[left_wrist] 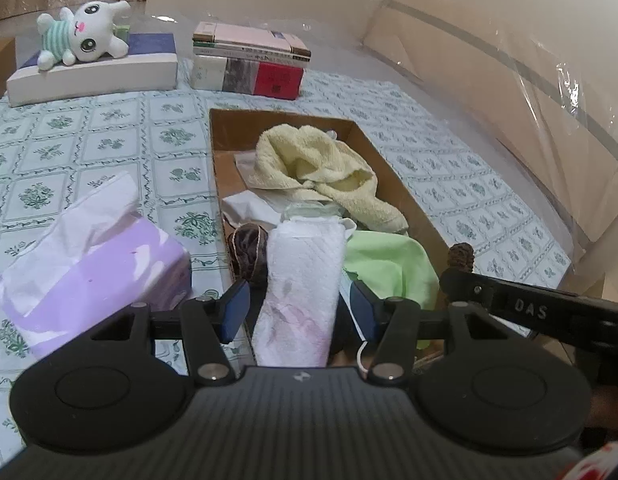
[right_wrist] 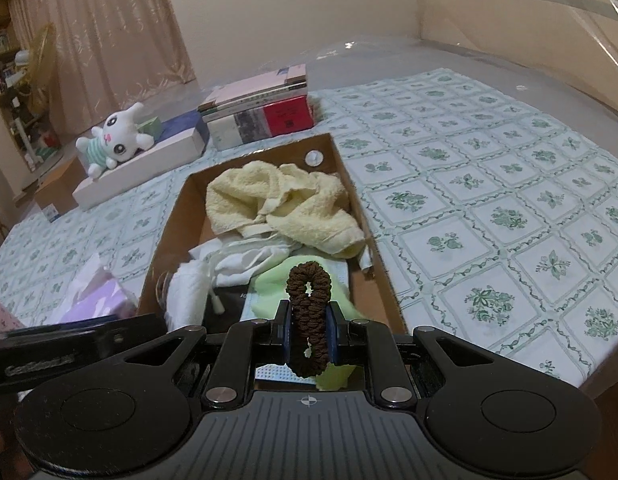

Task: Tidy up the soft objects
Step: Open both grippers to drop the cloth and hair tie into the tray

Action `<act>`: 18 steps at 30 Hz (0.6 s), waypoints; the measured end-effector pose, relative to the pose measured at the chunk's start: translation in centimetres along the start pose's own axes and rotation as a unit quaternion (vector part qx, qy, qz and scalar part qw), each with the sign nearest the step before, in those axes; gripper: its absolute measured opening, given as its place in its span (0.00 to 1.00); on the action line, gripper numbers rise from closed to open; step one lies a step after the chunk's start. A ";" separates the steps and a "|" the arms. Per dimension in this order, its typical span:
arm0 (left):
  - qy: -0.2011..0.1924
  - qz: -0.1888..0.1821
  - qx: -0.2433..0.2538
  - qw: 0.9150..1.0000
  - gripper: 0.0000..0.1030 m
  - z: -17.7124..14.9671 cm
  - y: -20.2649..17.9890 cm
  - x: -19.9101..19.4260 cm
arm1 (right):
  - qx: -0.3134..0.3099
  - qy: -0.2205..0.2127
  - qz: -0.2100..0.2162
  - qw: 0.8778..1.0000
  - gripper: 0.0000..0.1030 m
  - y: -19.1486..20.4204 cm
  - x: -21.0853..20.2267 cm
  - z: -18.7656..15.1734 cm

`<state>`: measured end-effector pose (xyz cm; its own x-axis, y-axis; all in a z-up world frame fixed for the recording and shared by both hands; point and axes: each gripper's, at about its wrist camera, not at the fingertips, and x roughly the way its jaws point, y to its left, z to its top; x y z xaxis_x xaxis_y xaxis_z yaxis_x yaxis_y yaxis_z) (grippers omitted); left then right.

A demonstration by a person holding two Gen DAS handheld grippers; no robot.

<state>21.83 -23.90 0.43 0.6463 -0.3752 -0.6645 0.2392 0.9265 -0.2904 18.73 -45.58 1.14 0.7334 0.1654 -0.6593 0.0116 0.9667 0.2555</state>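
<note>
A cardboard box (left_wrist: 405,196) (right_wrist: 169,224) on the bed holds a yellow towel (left_wrist: 317,168) (right_wrist: 285,200), a green cloth (left_wrist: 393,264) (right_wrist: 277,280), white cloths (right_wrist: 245,260) and a dark scrunchie (left_wrist: 247,252). My left gripper (left_wrist: 299,304) is over the box's near end; its blue pads (left_wrist: 235,308) stand apart with a rolled white cloth (left_wrist: 301,288) between them. My right gripper (right_wrist: 309,332) is shut on a brown scrunchie (right_wrist: 309,304), held above the green cloth; its tip shows in the left wrist view (left_wrist: 461,256).
A purple tissue pack (left_wrist: 97,256) (right_wrist: 97,300) lies left of the box. A white plush toy (left_wrist: 81,34) (right_wrist: 117,140) rests on a white block (left_wrist: 97,68). A stack of books (left_wrist: 249,60) (right_wrist: 261,116) stands behind the box. Clear plastic sheeting (left_wrist: 509,80) hangs at right.
</note>
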 end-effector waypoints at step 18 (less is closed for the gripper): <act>-0.027 0.014 0.010 0.999 0.64 -1.0 0.6 -2.1 | -0.026 0.028 -0.015 0.999 0.21 -0.6 2.1 -1.2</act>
<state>19.89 -22.62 0.99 0.6909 -0.3470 -0.6343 0.2348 0.9374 -0.2570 19.48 -45.60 -1.27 0.6936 0.1460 -0.7054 -0.0044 0.9801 0.1986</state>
